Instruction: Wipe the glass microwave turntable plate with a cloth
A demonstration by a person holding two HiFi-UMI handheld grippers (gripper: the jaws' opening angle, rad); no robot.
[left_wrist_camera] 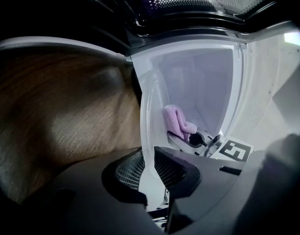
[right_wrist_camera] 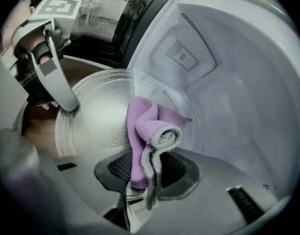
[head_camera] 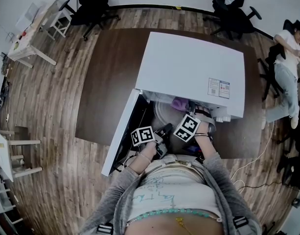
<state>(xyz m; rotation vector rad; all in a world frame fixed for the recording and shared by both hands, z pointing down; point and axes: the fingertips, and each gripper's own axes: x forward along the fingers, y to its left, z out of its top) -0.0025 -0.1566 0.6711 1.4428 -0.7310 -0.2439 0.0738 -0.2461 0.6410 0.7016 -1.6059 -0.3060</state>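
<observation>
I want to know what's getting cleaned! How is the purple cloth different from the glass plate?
The cloth is purple and bunched into soft folds; the glass plate is see-through, round and flat. The cloth is small beside the much wider plate. The right hand-held gripper pinches the cloth; the left hand-held gripper clamps the plate's rim. Both sit at the open microwave.

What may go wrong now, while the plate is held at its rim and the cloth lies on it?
1. The left gripper pinches the glass plate only at its rim. Pressure from the cloth may make the plate slip or pivot and knock the microwave wall.
2. The right gripper holds only a bunched fold of the cloth, with a loose end hanging. It may pull out during wiping.
</observation>
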